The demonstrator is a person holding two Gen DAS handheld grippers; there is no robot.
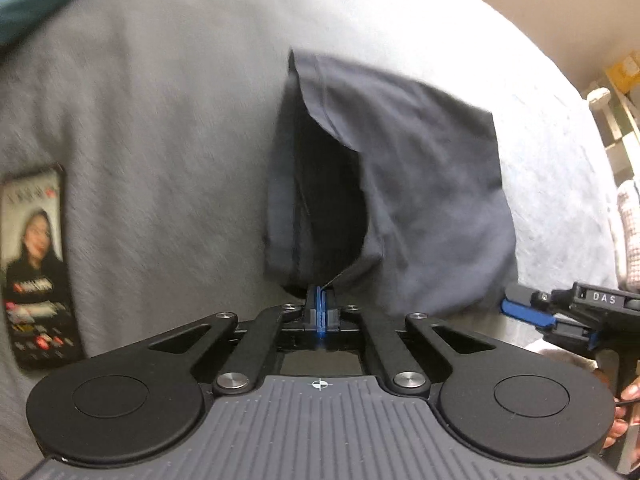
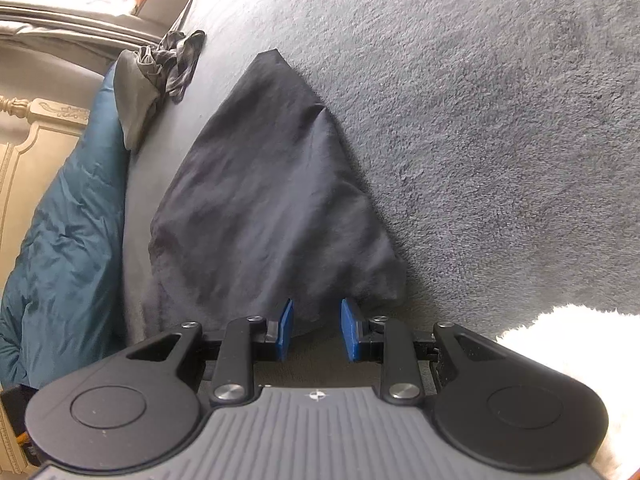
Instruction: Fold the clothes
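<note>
1. My left gripper (image 1: 320, 300) has its blue pads pressed together, and a thin edge of the dark garment (image 1: 400, 184) is pinched at their tips.
2. From that pinch the cloth rises away from the jaws and opens into a dark pocket just ahead of them, with a hemmed edge running along its top.
3. The rest of the garment spreads ahead and to the right of the left jaws, lying on the grey blanket (image 1: 168, 128).
4. My right gripper (image 2: 316, 330) has its pads apart, with a clear gap between them; nothing is clamped.
5. The near edge of the garment (image 2: 260, 200) lies just beyond the right pads and fills the view between them; I cannot tell whether the pads touch it.
6. From the right jaws the cloth runs ahead and slightly left, narrowing to a point.
7. In the left view the right gripper (image 1: 516, 308) shows at the right, near the garment's lower corner, with fingers of a hand (image 1: 624, 412) behind it.
8. Well left of the left jaws a phone (image 1: 38, 264) lies on the blanket, screen lit.
9. Far ahead-left of the right jaws sits a crumpled cloth (image 2: 168, 68), beside a teal quilt (image 2: 68, 248).
10. Right of the right jaws there is something white and fluffy (image 2: 568, 340).
</note>
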